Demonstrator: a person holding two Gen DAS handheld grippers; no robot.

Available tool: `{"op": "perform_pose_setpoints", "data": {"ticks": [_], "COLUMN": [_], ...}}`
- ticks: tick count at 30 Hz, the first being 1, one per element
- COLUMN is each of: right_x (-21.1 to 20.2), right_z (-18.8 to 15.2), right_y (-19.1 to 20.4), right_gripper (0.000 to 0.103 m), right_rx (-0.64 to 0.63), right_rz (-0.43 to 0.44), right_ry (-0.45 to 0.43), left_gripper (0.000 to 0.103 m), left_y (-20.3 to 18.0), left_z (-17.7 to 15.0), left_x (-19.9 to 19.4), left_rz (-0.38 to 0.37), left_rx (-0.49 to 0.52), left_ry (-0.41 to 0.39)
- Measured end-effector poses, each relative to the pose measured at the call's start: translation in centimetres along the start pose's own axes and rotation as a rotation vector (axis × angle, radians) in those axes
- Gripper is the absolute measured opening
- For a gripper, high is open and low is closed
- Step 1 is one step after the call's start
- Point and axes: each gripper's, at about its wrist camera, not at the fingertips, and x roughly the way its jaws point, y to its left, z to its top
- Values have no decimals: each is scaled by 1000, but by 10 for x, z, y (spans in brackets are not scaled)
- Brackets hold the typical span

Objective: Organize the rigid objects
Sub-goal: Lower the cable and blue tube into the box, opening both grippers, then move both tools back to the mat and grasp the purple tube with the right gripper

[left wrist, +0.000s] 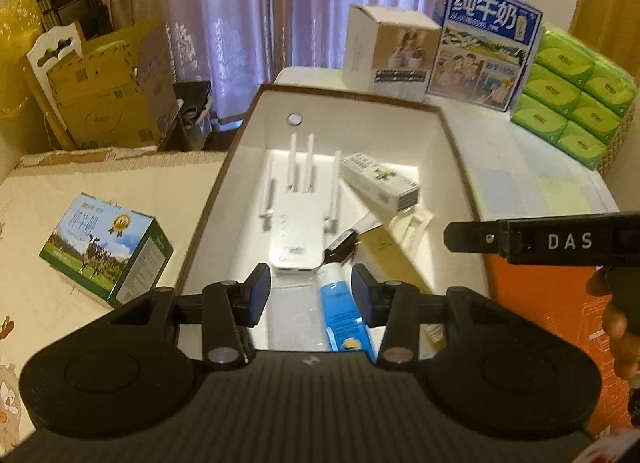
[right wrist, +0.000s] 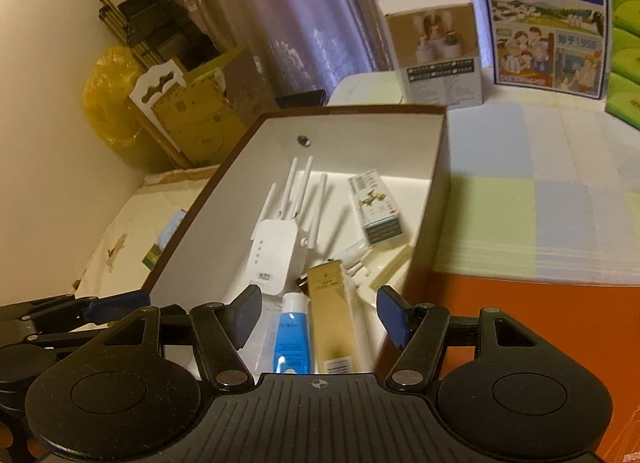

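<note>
Right wrist view | box: one router, one tube (blue) | both grippers' fingers parted, empty

Your left gripper hangs over the near end of the open box, fingers apart, nothing pinched; blue-and-white tube lies below the gap, close to the right finger; white router lies flat behind it, antennas toward the far wall; small carton tilted at far right; milk carton on the worktop to the left; right gripper enters from the right edge.
</note>
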Motion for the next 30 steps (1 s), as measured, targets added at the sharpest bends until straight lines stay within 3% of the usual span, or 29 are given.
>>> {"op": "perform_pose_setpoints", "data": {"ticks": [14, 30], "right_x": [-70, -145], "right_z": [-16, -59], "right_y": [-61, -141], "right_gripper": [62, 63], "right_rx": [37, 78], "right_rz": [-2, -25], "right_ry": [-52, -52], "left_gripper": [40, 40], "left_y": [-80, -196], "left_z": [3, -25], "left_x": [-29, -26], "left_rz": [-47, -133], "left_rx": [46, 111], "left_ry": [-56, -14]}}
